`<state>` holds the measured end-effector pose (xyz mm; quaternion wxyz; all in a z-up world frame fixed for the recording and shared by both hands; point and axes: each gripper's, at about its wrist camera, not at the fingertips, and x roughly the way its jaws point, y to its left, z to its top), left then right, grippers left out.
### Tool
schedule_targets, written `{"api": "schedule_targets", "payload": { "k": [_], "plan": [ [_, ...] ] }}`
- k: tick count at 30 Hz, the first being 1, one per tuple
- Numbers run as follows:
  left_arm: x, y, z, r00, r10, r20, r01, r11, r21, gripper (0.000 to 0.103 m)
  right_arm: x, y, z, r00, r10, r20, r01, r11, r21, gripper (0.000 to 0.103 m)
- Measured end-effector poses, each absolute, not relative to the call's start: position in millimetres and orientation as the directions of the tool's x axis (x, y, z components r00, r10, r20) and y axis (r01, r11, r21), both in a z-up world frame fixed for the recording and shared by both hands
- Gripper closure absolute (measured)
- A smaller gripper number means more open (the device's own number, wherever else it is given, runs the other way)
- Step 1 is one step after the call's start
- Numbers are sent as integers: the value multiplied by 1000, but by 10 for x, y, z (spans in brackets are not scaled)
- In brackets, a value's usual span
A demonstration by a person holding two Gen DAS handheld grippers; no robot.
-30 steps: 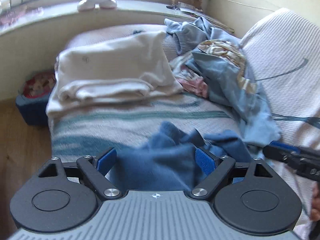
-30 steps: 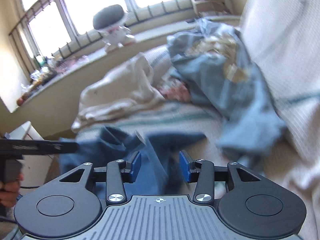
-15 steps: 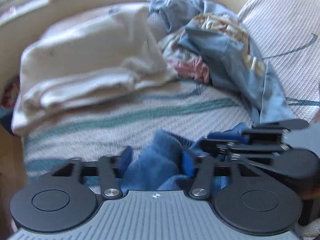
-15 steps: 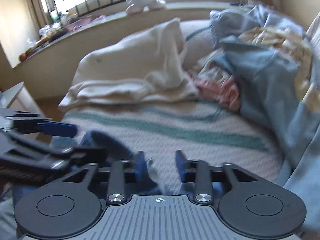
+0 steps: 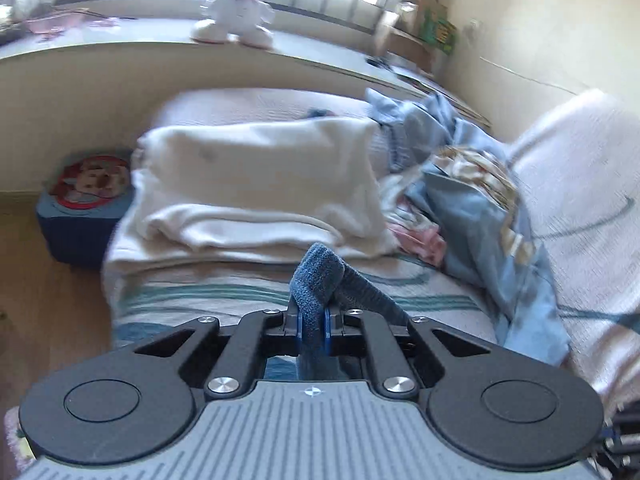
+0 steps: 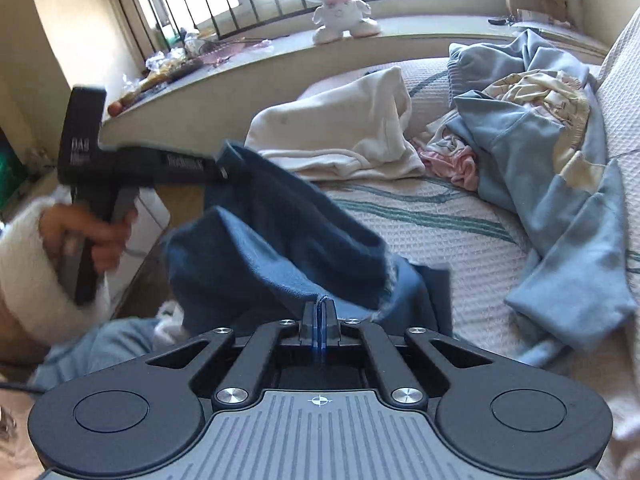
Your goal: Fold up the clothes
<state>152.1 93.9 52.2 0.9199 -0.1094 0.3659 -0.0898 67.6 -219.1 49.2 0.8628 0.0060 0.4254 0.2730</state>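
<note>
L gripper (image 5: 312, 322): jaws closing on a fold of the dark blue garment (image 5: 320, 276), blue pads pressed onto the cloth from both sides, a rounded hump of fabric sticking up past the tips. In the R wrist view the same gripper shows from the side, held by the person's hand (image 6: 94, 236) w/ a white fuzzy sleeve (image 6: 32, 276) at the wrist; its tip is at the garment's upper corner.

R gripper (image 6: 319, 316): jaws together, pinching a thin edge of the same blue garment, which drapes between the two grippers above the near edge of the bed.

Bed cover (image 6: 420, 220): pale waffle weave w/ teal stripes. Beyond the garment, a folded cream garment (image 5: 256, 184) lies on the cover toward the window side. To its right, a loose heap: light blue hoodie (image 6: 532, 152), a pink item (image 6: 452, 160) and a cream printed piece (image 6: 548, 88), all unfolded, touching each other.

Window ledge (image 6: 420, 28) behind the bed carries a white toy figure (image 6: 340, 12) w/ a dark round head. Blue box (image 5: 84, 216) w/ a round red picture sits on the floor by the bed's left end.
</note>
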Motion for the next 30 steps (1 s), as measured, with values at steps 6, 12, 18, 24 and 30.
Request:
{"api": "schedule_targets", "payload": {
  "k": [6, 12, 18, 24, 30],
  "plan": [
    [1425, 1223, 122, 666, -106, -739, -67, 977, -201, 93, 389, -2220, 74, 310, 484, -818, -413, 844, 343, 101],
    [1257, 1362, 1, 654, -98, -750, -92, 974, -208, 87, 387, -2169, -7, 200, 420, -885, -405, 858, 315, 93],
    [1280, 1293, 56, 680, -119, -723, -60, 975, -216, 86, 923, -2143, 732, 442, 541, -715, -551, 793, 260, 21],
    [1316, 1300, 26, 676, -154, -721, -48, 967, -252, 74, 1882, -1713, 266, 445, 526, -724, -562, 794, 232, 25],
    [1406, 1265, -56, 694, -106, -712, 3, 990, -144, 40, 2150, -1566, -246, 342, 560, -755, -514, 784, 348, 29]
  ]
}}
